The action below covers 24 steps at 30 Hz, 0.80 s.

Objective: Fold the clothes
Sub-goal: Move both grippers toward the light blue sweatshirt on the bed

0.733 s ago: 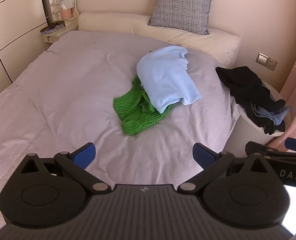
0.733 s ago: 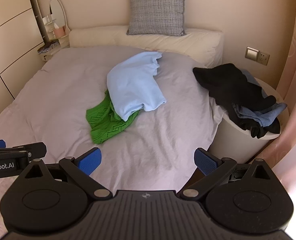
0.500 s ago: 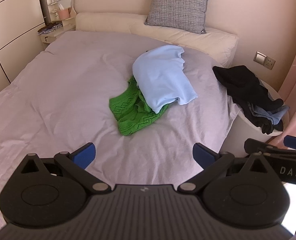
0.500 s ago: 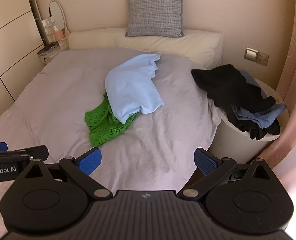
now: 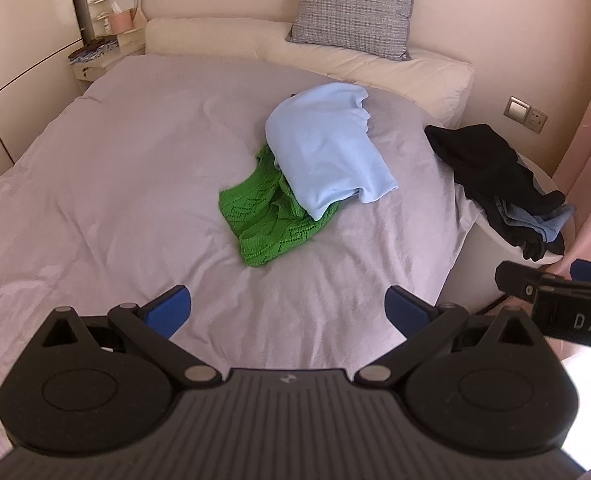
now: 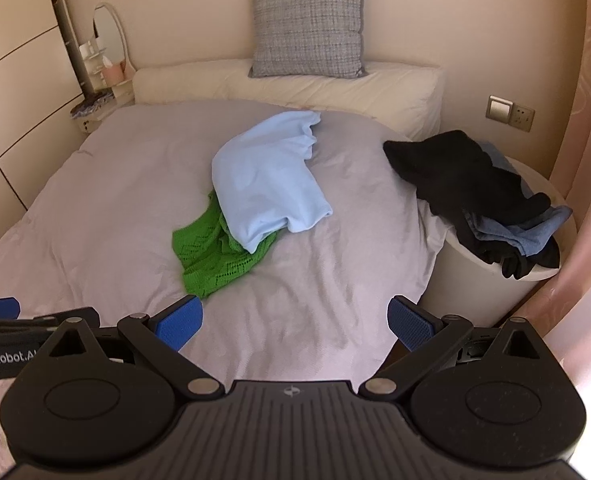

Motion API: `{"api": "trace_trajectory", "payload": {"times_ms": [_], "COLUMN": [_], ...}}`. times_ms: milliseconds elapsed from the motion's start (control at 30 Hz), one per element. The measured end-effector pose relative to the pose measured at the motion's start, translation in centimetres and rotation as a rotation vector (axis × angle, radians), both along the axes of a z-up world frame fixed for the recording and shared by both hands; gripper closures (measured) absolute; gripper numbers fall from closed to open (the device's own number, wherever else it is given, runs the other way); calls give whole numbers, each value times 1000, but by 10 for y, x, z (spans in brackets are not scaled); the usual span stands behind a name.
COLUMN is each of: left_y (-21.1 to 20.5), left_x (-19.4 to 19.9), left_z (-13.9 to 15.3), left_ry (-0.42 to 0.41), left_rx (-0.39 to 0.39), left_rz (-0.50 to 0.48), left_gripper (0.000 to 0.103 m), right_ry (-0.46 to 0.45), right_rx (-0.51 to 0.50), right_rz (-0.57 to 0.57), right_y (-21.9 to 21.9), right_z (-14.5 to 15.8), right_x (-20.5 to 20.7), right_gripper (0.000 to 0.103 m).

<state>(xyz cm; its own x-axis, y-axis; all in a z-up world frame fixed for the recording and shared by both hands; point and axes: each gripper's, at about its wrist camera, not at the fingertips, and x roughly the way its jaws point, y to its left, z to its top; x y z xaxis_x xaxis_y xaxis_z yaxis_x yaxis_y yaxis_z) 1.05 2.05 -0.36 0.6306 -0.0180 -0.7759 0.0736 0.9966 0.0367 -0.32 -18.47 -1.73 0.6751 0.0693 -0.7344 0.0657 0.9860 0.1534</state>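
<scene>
nearest the viewer, two tongs are held side by side above the foot of the bed point(image 5: 95, 208): the left tongs point(image 5: 287, 308) and the right tongs point(image 6: 295, 322), each with its blue pads spread wide apart and nothing between them. each appears at the edge of the other's view, so they sit close together and level.

ahead of both, in the middle of the bed, lie two garments in one heap: a green knit point(image 5: 263, 220) nearer the tongs, crumpled, and a light blue top point(image 5: 327, 152) draped over its far edge, loosely bunched rather than squared. the heap's long axis runs from near-left to far-right, slanting away toward the pillow end. it lies almost straight ahead of the left tongs and a little left of centre for the right tongs; the left seems marginally better aligned, though neither is clearly nearer.

to the right, off the bed's edge, a round white stand point(image 6: 535, 276) carries a second pile: dark clothes point(image 6: 455, 172) over something blue denim point(image 6: 515, 232); the number of pieces there cannot be told.

farthest, one grey cushion point(image 6: 307, 24) leans on the wall above one cream bolster point(image 6: 287, 84).
</scene>
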Motion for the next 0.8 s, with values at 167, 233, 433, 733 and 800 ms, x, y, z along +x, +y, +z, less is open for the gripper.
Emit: {"api": "trace_trajectory", "payload": {"times_ms": [167, 233, 433, 733, 800], "left_y": [8, 11, 18, 32, 36], "left_x": [11, 17, 29, 44, 48], "left_z": [7, 9, 9, 7, 7], "left_ry": [-3, -3, 2, -27, -28], "left_rx": [-6, -6, -3, 7, 2], "left_rz": [-32, -49, -93, -128, -134], "left_gripper": [1, 1, 1, 1, 1], "right_ry": [-10, -14, -15, -21, -21], "right_rx": [0, 0, 3, -10, -15], "right_rz": [-30, -42, -89, -126, -132], "right_y": [10, 14, 21, 36, 39], "right_z": [7, 9, 10, 8, 8], "right_x": [2, 3, 11, 19, 21], "right_gripper": [1, 1, 1, 1, 1]}}
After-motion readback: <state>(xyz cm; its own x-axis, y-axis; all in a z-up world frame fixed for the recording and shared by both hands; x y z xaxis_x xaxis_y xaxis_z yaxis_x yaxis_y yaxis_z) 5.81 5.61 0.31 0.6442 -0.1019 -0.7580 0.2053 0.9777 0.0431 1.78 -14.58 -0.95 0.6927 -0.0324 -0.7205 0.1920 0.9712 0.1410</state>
